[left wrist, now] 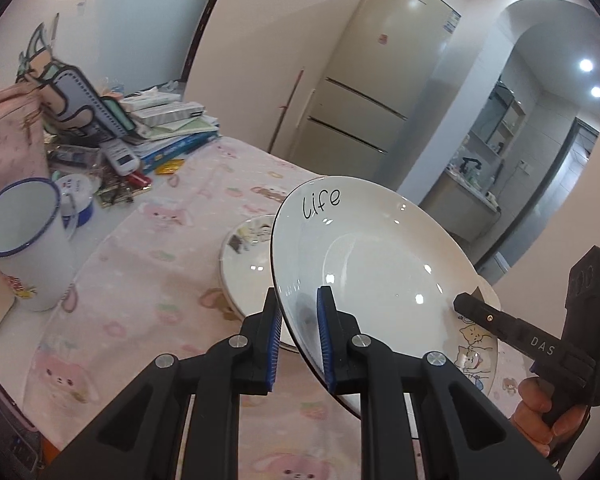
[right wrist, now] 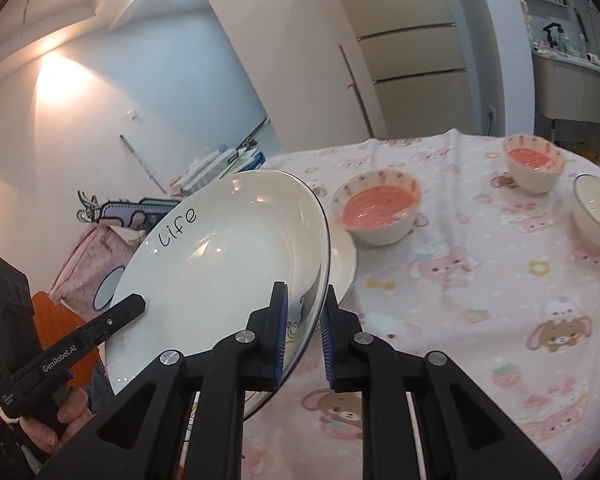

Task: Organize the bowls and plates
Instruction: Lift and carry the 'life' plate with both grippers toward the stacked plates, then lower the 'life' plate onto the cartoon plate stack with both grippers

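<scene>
I have the "Life" plate [left wrist: 364, 264] clamped from 2 sides: my left hand-held gripper [left wrist: 300, 344] is clenched on its near rim at the lower centre of the left wrist view, and my right hand-held gripper [right wrist: 304, 344] is clenched on the opposite rim at the lower centre of the right wrist view. The plate is tilted, raised off the desk [right wrist: 480, 340], its printed edge toward the upper part of both frames.

The relation that matters: directly under the tilted plate lie 2 more plates, a cartoon-print plate [left wrist: 474, 344] showing at the lower right of the left view and another decorated plate [left wrist: 246, 256] peeking out to its left. So the stack sits just below and slightly beyond my pads, and I judge the next move is to level the plate and lower it there.

The 2 pink bowls [right wrist: 376, 208] [right wrist: 534, 164] and a white bowl [right wrist: 598, 210] sit well apart in the right view's upper right, nearer my right hand. The enamel mug [left wrist: 24, 244] stands clear at the left view's left edge.
</scene>
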The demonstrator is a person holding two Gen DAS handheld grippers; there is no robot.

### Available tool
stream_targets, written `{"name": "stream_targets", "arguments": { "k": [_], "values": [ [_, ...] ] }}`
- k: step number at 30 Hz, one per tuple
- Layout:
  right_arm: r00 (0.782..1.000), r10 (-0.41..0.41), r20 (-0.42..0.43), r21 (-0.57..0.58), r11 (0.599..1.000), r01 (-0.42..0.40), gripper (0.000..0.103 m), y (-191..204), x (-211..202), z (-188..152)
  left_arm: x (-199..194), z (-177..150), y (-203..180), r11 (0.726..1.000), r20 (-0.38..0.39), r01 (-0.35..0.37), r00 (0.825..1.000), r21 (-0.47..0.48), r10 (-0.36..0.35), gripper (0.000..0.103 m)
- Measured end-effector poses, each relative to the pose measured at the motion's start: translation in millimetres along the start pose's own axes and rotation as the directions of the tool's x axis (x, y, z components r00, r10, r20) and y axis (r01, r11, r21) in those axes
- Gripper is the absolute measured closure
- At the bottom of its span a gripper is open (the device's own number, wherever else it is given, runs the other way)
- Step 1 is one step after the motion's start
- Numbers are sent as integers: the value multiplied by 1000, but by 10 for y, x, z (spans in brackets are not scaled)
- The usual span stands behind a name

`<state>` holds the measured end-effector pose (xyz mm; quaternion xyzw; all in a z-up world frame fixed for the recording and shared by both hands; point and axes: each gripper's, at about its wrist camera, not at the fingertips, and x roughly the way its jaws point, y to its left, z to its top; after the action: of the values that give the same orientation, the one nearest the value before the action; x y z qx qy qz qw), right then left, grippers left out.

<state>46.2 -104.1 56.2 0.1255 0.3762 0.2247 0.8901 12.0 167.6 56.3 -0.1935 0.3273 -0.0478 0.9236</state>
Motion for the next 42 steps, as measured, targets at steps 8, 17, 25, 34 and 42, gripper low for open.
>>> {"name": "stream_targets", "arguments": {
  "k": [8,17,25,34,42],
  "values": [
    [999,-5,-51,-11,1000,4,88,137,367,-3,227,8,307,999,-33,-40,999,-23,39,85],
    [997,-8,-77,-15,1000,7,88,156,587,86,305,167,385,998,-17,-46,999,-41,45,85],
    [996,-15,-89,-21,1000,13,88,175,766,106,474,188,467,996,-37,-82,996,-37,80,85],
    [992,-45,-121,-15,999,43,87,90,991,23,729,83,571,992,-93,-107,991,-60,101,85],
    [990,-50,-134,-5,999,49,87,-1,1104,-8,895,33,615,991,-123,-109,987,-80,99,85]
  ]
}}
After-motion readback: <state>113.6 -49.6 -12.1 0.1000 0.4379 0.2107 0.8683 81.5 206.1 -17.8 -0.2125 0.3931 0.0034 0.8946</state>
